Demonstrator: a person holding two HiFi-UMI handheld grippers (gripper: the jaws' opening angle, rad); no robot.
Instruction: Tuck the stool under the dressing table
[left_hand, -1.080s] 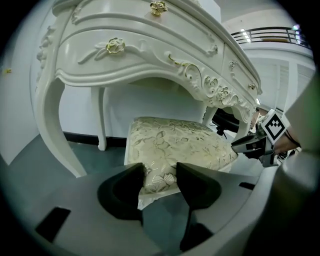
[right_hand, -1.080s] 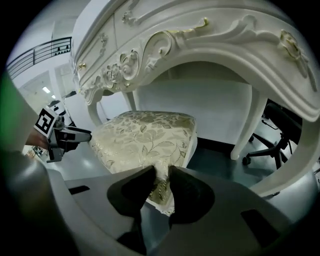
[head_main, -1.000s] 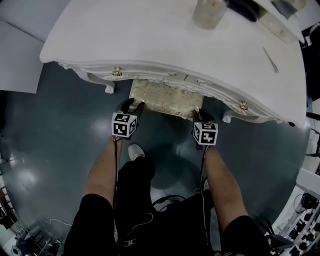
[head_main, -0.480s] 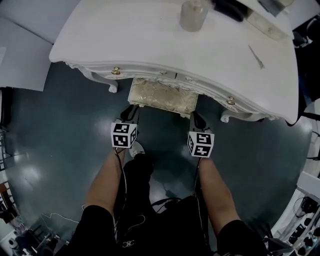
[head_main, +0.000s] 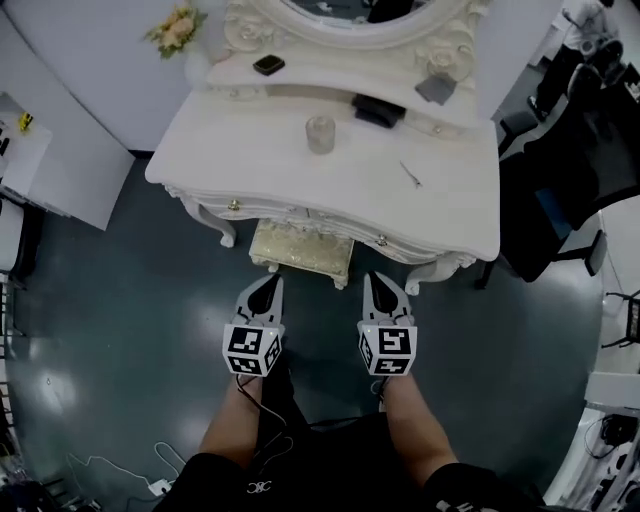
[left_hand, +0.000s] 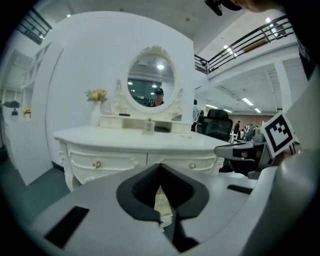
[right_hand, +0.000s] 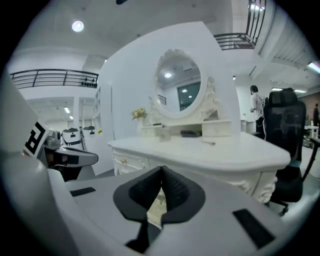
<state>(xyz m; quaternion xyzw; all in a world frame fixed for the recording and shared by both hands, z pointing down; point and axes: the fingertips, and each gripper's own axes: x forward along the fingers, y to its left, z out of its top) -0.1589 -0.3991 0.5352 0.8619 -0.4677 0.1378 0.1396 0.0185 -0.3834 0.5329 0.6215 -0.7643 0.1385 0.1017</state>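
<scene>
The white dressing table (head_main: 330, 180) stands ahead with its oval mirror at the back. The cream cushioned stool (head_main: 300, 250) sits mostly under the table's front edge, its near side showing. My left gripper (head_main: 272, 283) and right gripper (head_main: 372, 280) hover side by side above the floor, short of the stool and apart from it. Both are shut with nothing between the jaws. In the left gripper view the closed gripper (left_hand: 160, 166) points at the table (left_hand: 145, 142), and a sliver of stool (left_hand: 162, 200) shows behind it. The right gripper view shows the same: gripper (right_hand: 161, 170), table (right_hand: 210, 152).
A black office chair (head_main: 560, 170) stands right of the table and a white cabinet (head_main: 60, 170) to its left. A glass jar (head_main: 320, 133), dark small items and flowers (head_main: 175, 25) rest on the table. Cables (head_main: 150, 480) lie on the floor behind my legs.
Both grippers have left the stool's near corners, closed, and risen back away from it. The head view has pulled up and back, so the whole table shows.
</scene>
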